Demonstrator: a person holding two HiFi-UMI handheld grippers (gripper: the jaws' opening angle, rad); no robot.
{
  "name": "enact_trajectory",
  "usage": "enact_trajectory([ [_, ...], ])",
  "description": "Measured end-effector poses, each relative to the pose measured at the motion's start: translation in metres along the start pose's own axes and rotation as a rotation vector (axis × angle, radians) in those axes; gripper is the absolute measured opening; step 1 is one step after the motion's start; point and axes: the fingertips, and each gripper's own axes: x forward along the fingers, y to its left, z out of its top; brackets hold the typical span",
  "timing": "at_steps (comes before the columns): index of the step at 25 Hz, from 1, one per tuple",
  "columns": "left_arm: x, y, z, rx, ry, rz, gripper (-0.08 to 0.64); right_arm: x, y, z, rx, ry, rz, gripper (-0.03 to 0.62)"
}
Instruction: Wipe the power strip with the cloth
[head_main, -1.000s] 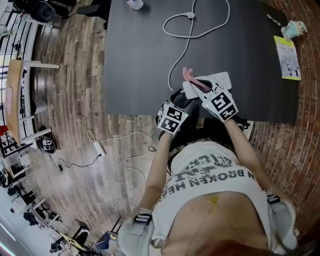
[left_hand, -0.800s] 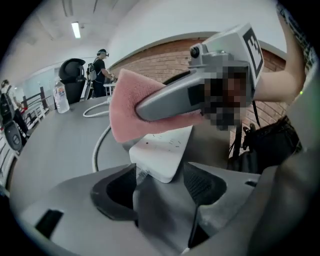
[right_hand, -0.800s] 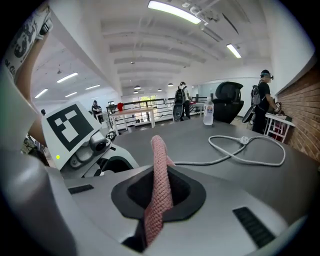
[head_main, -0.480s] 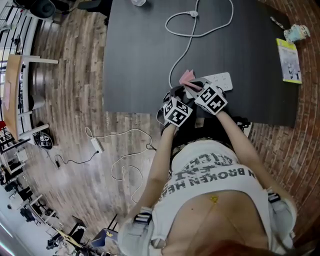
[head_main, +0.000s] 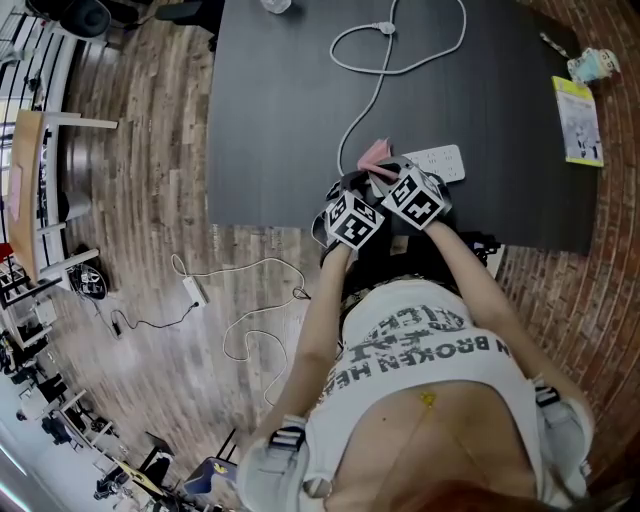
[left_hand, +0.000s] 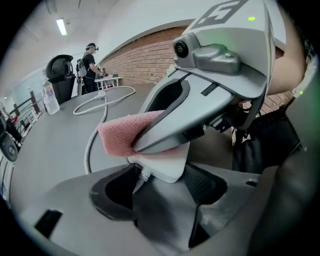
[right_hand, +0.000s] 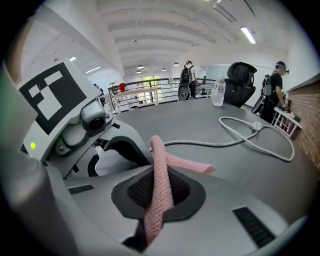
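The white power strip (head_main: 446, 160) lies near the black table's front edge (head_main: 260, 226), and its cable (head_main: 372, 92) runs off toward the far side. My left gripper (head_main: 354, 190) is open. The strip's cable end (left_hand: 165, 162) sits between its spread jaws, with a dark gap showing at the left pad (left_hand: 112, 194). My right gripper (head_main: 386, 173) is shut on the pink cloth (head_main: 374, 152) and rests on top of that same end of the strip. In the right gripper view the cloth (right_hand: 161, 172) runs up between the pads of the right gripper (right_hand: 159, 194) and folds forward.
The cable's plug (head_main: 385, 28) and a water bottle (head_main: 274, 5) lie at the table's far edge. A yellow booklet (head_main: 578, 118) and a small object (head_main: 590, 64) are at the right end. A loose cable with an adapter (head_main: 196, 293) lies on the wooden floor. People stand in the background.
My right gripper has carried the cloth leftward along the strip to its cable end. The left gripper has shifted slightly up and right, so the two now sit side by side.
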Motion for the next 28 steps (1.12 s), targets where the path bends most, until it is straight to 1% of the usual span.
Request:
enact_trajectory([
  [6, 0.001, 0.0, -0.002, 0.02, 0.016, 0.009, 0.287, -0.001, 0.002, -0.002, -0.007, 0.01, 0.0, 0.017],
  [10, 0.001, -0.001, -0.002, 0.02, 0.017, 0.007, 0.287, -0.004, -0.001, -0.005, -0.007, 0.015, -0.007, 0.017],
  [15, 0.0, 0.0, -0.002, 0.021, 0.015, 0.008, 0.287, -0.012, -0.006, -0.011, -0.006, 0.027, -0.034, 0.017],
  [28, 0.001, 0.002, -0.003, 0.02, 0.014, 0.002, 0.287, -0.03, -0.033, -0.033, 0.047, 0.043, -0.12, 0.017],
])
